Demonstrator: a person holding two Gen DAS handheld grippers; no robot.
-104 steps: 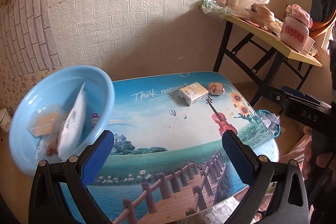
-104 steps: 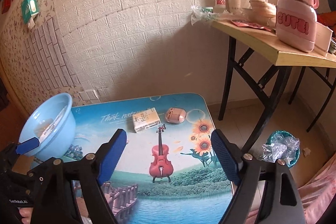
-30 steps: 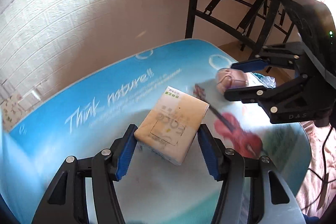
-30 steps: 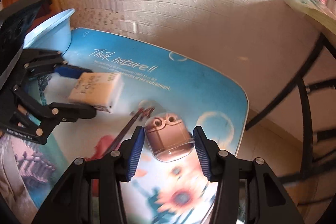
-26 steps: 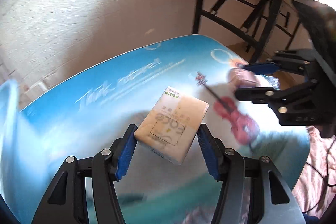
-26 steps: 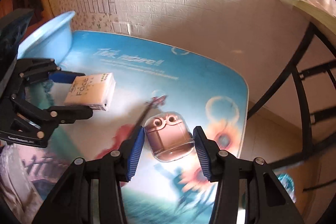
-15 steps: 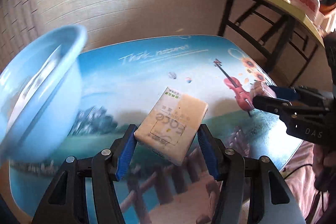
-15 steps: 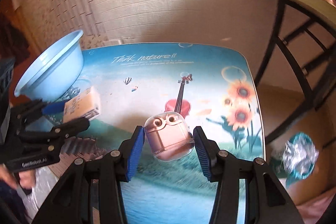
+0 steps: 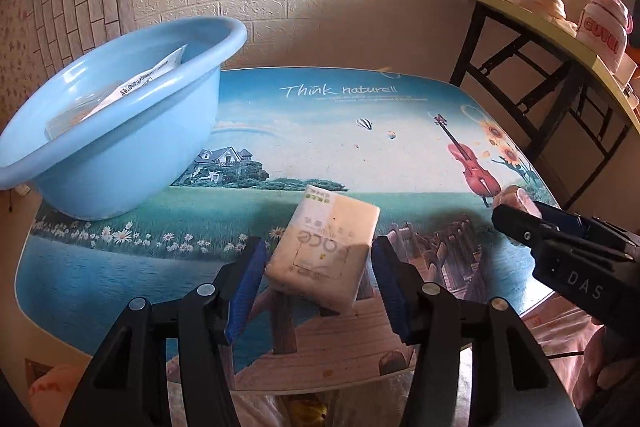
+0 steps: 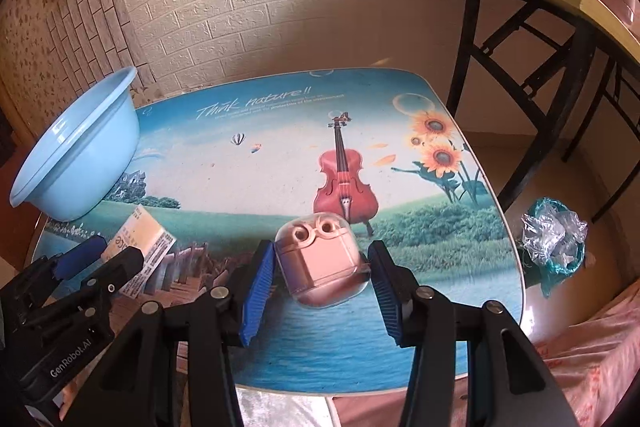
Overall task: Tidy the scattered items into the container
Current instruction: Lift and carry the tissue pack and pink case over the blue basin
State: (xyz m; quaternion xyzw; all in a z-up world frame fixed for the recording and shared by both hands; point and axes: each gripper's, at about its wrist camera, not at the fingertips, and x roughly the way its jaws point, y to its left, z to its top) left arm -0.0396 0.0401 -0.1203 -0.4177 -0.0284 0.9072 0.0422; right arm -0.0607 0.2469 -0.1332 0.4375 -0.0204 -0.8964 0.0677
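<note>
Left wrist view: left gripper (image 9: 320, 267) clamped on tissue pack (image 9: 326, 251), frame centre; right gripper (image 10: 322, 265) clamped on pink case (image 10: 322, 259); both mid-carry; next: lift over blue basin (image 9: 132, 131), upper left, release inside.

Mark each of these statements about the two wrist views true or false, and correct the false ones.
1. The left gripper holds a tissue pack. True.
2. The right gripper is open and holds nothing. False: it is shut on a pink case.
3. The basin stands at the left side of the table. True.
4. The basin holds nothing. False: a white packet and other items lie inside.
5. The tissue pack is already in the basin. False: it is in the gripper, over the table's near part, right of the basin.
</note>
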